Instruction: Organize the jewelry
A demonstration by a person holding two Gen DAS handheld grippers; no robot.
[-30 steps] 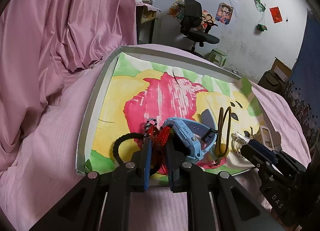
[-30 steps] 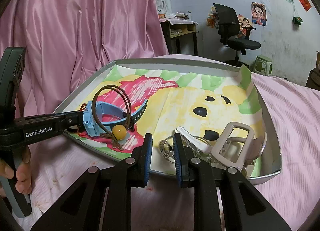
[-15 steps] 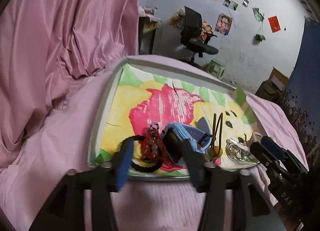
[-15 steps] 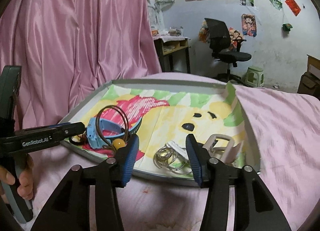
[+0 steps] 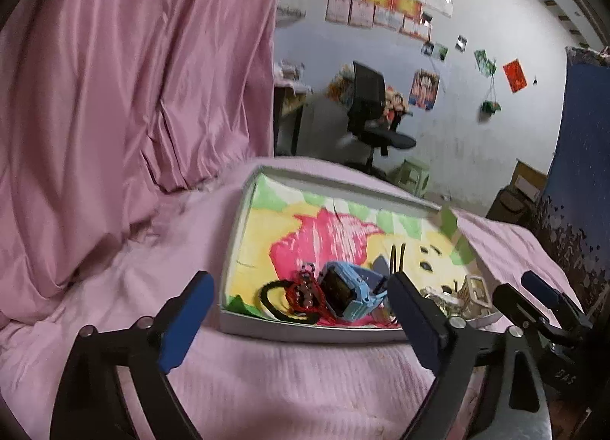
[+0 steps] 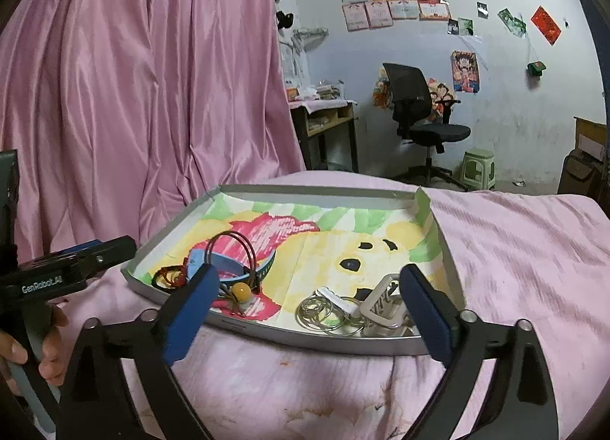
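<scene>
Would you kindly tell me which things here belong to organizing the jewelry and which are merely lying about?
Belongs:
tray
blue watch
red beaded bracelet
hair tie with yellow bead
metal rings
white clip

Lying about:
office chair
green stool
pink curtain

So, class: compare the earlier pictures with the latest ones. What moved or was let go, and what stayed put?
Both grippers opened wide and drew back from the tray. The left gripper, earlier shut on the red beaded bracelet, let it go; the right gripper now holds nothing. The bracelet, blue watch, hair tie, metal rings and white clip stayed in the tray.
</scene>
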